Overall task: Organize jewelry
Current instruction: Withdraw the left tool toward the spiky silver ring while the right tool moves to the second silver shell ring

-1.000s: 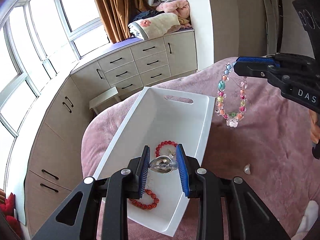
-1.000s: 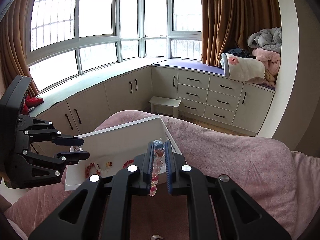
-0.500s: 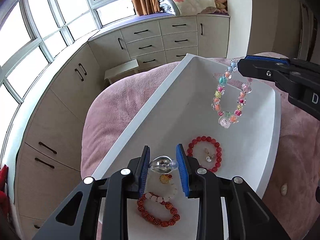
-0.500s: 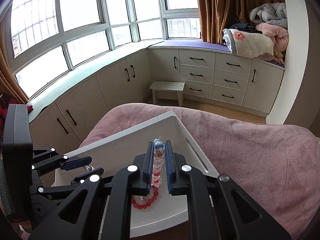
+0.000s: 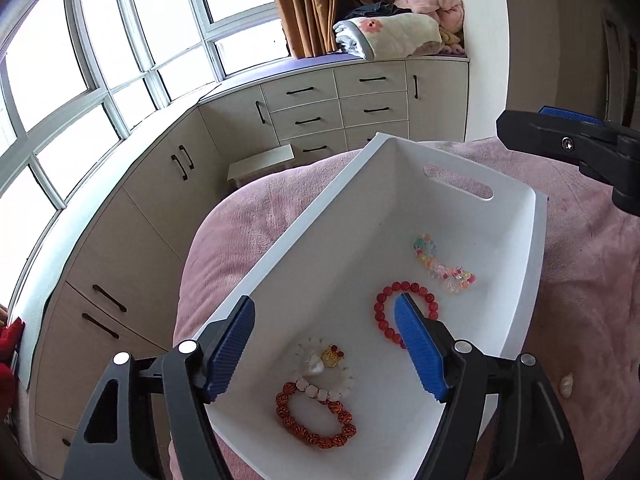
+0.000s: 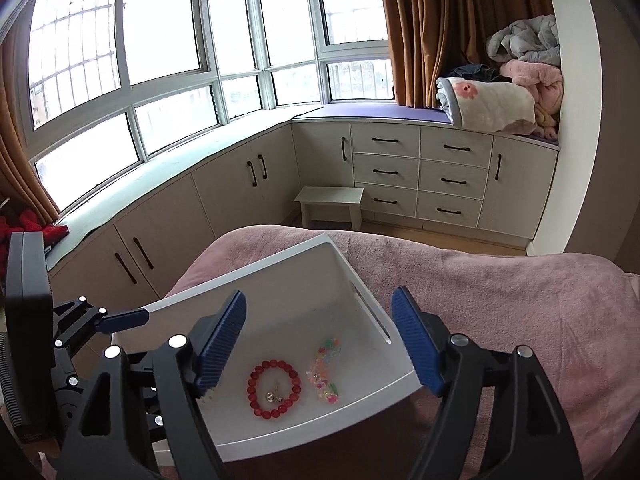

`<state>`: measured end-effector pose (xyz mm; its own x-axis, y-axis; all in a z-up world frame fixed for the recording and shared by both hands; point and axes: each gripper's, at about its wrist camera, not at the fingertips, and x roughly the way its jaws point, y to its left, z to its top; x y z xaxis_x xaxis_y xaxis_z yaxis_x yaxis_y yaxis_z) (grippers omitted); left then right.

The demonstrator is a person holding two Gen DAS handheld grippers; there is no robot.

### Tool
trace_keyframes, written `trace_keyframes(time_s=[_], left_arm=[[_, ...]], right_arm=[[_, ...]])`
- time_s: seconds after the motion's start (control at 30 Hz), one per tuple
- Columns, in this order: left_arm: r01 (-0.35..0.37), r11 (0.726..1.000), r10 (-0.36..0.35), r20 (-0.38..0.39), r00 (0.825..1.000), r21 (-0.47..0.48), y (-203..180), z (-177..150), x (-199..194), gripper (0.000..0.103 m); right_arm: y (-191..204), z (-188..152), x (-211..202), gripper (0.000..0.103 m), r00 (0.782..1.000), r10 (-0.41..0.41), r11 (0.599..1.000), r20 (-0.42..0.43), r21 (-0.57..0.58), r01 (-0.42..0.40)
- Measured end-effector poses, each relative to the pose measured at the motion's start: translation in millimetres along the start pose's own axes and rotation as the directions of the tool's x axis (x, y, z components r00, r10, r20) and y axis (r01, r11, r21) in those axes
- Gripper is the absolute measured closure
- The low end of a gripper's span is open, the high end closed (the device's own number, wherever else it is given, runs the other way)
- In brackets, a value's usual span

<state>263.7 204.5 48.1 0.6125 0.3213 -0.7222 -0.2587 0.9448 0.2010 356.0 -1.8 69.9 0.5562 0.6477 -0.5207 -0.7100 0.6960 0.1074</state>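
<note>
Two grippers hang over the white tray (image 5: 524,280), and both are holding nothing. The left gripper (image 5: 324,344) has its blue fingers (image 5: 230,348) spread wide above the near end of the tray, and the right gripper (image 6: 318,340) has its own fingers (image 6: 416,344) just as far apart over the other side. Down on the tray floor lies the jewelry: a pastel bead bracelet (image 5: 442,266) is crumpled near the far end with the slot handle, a red bead bracelet (image 5: 404,312) lies in a ring just beside it, and from the right wrist view a small gold and pearl piece (image 6: 273,396) sits inside that red ring. Nearer the left gripper, an orange patterned bracelet (image 5: 316,416) touches a pale pink bead bracelet (image 5: 324,380), with a gold charm (image 5: 332,354) and a shiny teardrop piece (image 5: 314,366) on it. The tray sits on a bed with a pink blanket (image 6: 500,292), and one small shell-like piece (image 5: 566,384) lies on the blanket outside the tray.
</note>
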Motion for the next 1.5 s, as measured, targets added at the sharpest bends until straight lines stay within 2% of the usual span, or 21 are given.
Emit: trace_keyframes(time_s=[0.17,0.3,0.5,0.57,0.63,0.7,0.8,0.93,1.07,1.17,1.27,1.37,1.5], left_arm=[[0.037,0.997,-0.041,0.055,0.998,0.072,-19,0,-46,0.023],[0.051,0.986,-0.069,0.109,0.992,0.161,-40,-15,-90,0.013],[0.129,0.962,-0.154,0.088,0.984,0.239,-75,-55,-134,0.011],[0.174,0.954,-0.199,0.08,0.977,0.243,-87,-69,-146,0.01],[0.239,0.942,-0.261,0.067,0.963,0.237,-97,-82,-156,0.01],[0.31,0.916,-0.331,0.044,0.943,0.255,-112,-95,-161,0.01],[0.373,0.876,-0.4,0.028,0.916,0.305,-135,-114,-163,0.01],[0.478,0.805,-0.505,-0.016,0.863,0.351,-167,-142,-159,0.01],[0.53,0.755,-0.546,-0.078,0.834,0.387,-194,-166,-139,0.01],[0.549,0.731,-0.549,-0.128,0.826,0.406,-208,-178,-125,0.01],[0.527,0.726,-0.521,-0.148,0.841,0.441,-218,-190,-116,0.011],[0.517,0.724,-0.501,-0.167,0.849,0.456,-223,-196,-107,0.011],[0.51,0.717,-0.471,-0.209,0.857,0.476,-227,-204,-93,0.026]], right_arm=[[-16,4,-45,0.018,0.997,-0.024,0.999,0.067,-0.029,0.026],[-27,-2,-75,0.015,0.996,-0.033,0.998,0.083,-0.058,0.038],[-36,-31,-106,0.011,0.997,-0.038,0.992,0.073,-0.115,0.046],[-38,-44,-113,0.011,0.998,-0.032,0.992,0.059,-0.12,0.039],[-40,-61,-117,0.011,0.999,-0.021,0.992,0.043,-0.125,0.026],[-40,-78,-119,0.011,1.0,-0.012,0.99,0.02,-0.14,0.014],[-40,-107,-118,0.011,1.0,0.002,0.987,-0.007,-0.161,-0.003],[-38,-145,-112,0.015,0.998,0.025,0.98,-0.052,-0.194,-0.035],[-39,-175,-95,0.023,0.992,0.02,0.974,-0.127,-0.222,-0.048],[-41,-192,-83,0.026,0.984,0.027,0.972,-0.175,-0.224,-0.066],[-44,-205,-72,0.029,0.978,0.023,0.971,-0.208,-0.229,-0.071],[-45,-215,-61,0.03,0.973,0.018,0.972,-0.229,-0.224,-0.071],[-45,-225,-48,0.038,0.968,0.013,0.972,-0.251,-0.223,-0.071]])
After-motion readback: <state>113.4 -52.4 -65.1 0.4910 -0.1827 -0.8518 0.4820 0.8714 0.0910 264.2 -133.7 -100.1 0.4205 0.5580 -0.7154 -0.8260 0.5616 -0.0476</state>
